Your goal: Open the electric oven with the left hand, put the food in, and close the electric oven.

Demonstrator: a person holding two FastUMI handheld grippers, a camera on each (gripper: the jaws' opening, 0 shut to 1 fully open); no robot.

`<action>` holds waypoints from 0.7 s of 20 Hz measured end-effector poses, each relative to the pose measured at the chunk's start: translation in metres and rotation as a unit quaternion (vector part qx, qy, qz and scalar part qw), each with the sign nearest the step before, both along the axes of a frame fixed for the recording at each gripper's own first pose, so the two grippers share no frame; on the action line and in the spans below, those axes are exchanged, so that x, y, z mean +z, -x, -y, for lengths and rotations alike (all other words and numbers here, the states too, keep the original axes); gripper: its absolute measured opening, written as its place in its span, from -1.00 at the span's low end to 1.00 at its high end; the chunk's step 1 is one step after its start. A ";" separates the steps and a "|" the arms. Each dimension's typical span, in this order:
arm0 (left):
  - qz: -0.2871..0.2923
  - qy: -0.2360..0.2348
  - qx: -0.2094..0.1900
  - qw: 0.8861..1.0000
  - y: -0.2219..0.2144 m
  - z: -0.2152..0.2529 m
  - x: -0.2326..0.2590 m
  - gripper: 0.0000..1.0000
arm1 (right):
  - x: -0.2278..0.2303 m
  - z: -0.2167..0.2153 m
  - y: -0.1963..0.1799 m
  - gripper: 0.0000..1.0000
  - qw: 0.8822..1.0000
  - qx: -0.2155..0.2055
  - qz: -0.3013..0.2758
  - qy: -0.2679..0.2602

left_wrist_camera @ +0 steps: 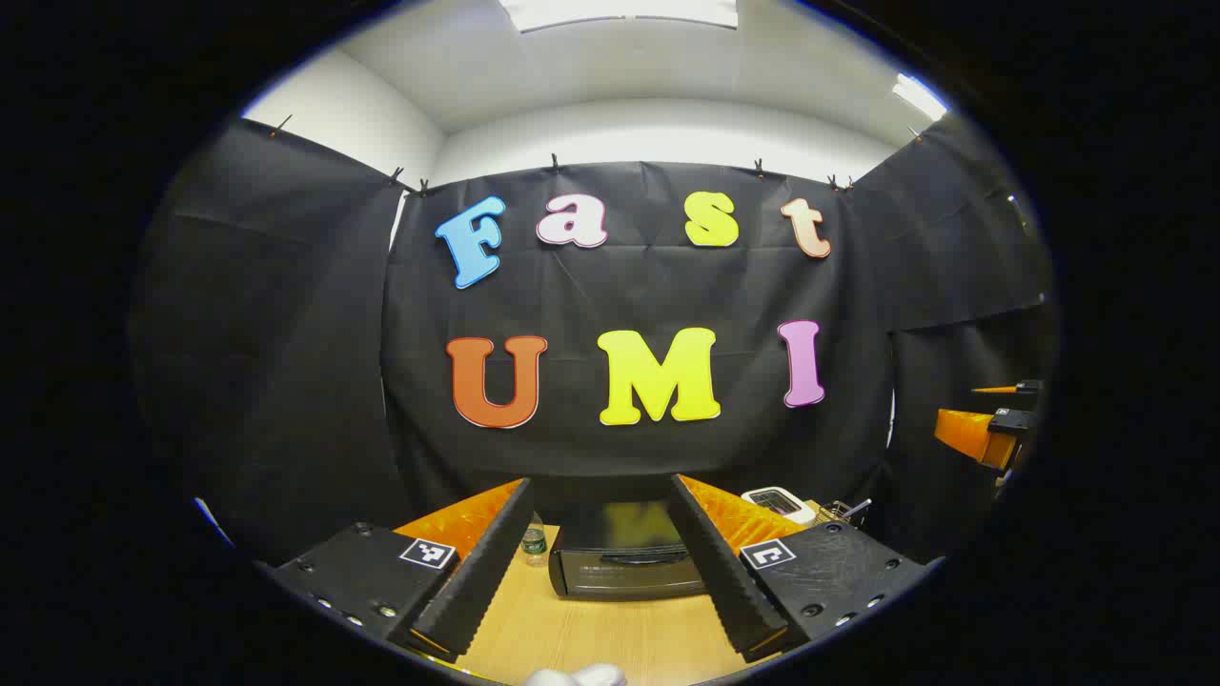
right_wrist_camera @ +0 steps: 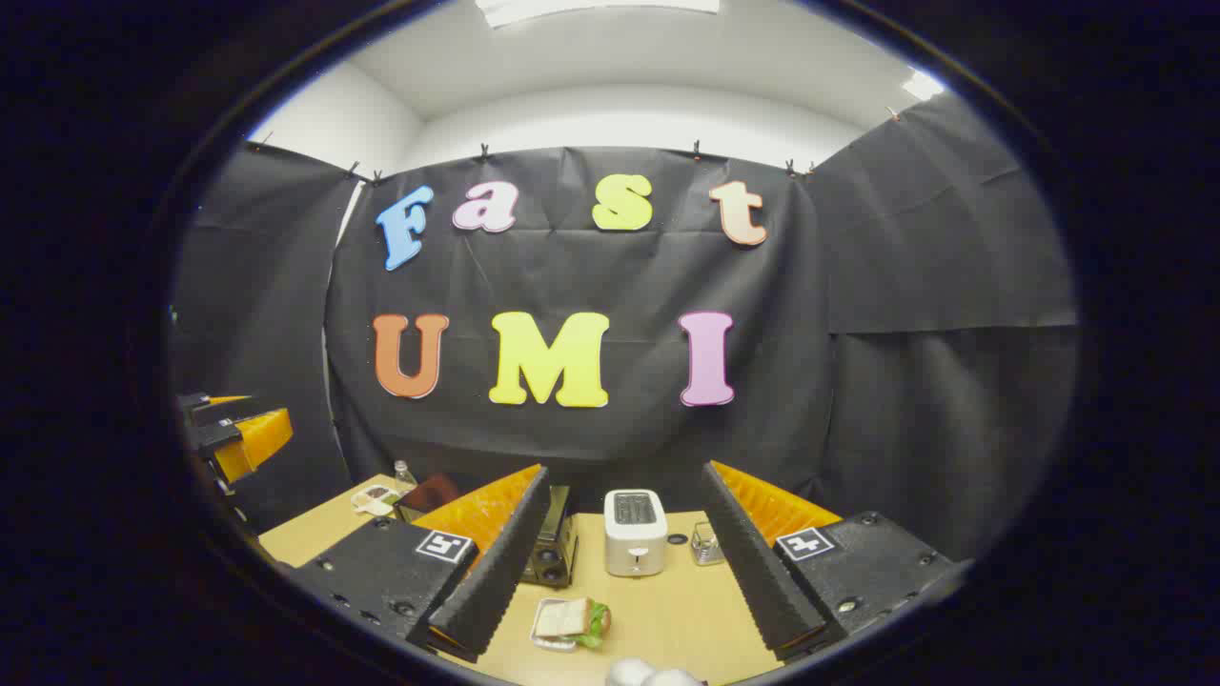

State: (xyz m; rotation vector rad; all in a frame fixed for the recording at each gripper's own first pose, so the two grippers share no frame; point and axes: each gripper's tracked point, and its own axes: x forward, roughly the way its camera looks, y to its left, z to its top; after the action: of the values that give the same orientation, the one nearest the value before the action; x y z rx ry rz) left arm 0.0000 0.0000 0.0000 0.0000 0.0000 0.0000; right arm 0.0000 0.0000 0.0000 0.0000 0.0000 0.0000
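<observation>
The black electric oven point(left_wrist_camera: 624, 562) stands on the wooden table point(left_wrist_camera: 610, 634), its door shut, straight ahead between the fingers of my left gripper point(left_wrist_camera: 600, 484), which is open and holds nothing, well back from the oven. In the right gripper view a sandwich on a small white plate point(right_wrist_camera: 570, 621) lies on the table, low between the fingers of my open right gripper point(right_wrist_camera: 625, 471). The oven point(right_wrist_camera: 551, 545) is partly hidden there behind one finger. Each gripper shows at the edge of the other's view: right gripper point(left_wrist_camera: 991, 429), left gripper point(right_wrist_camera: 233, 429).
A white toaster point(right_wrist_camera: 635, 531) stands right of the oven, with a small metal object point(right_wrist_camera: 705, 545) beside it. A small bottle point(left_wrist_camera: 535, 540) sits left of the oven, and a small dish point(right_wrist_camera: 374, 497) lies near it. Black cloth walls close in the table.
</observation>
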 end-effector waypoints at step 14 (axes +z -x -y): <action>-0.009 0.009 0.009 1.000 -0.032 0.001 -0.018 0.86 | 0.002 0.003 -0.020 1.00 1.000 0.005 0.005 0.003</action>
State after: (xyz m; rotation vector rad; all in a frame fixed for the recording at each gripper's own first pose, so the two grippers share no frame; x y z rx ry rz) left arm 0.0316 -0.0014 -0.0185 -0.0171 0.0172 0.0171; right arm 0.0197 -0.0031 0.0021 -0.0054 -0.0102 0.0097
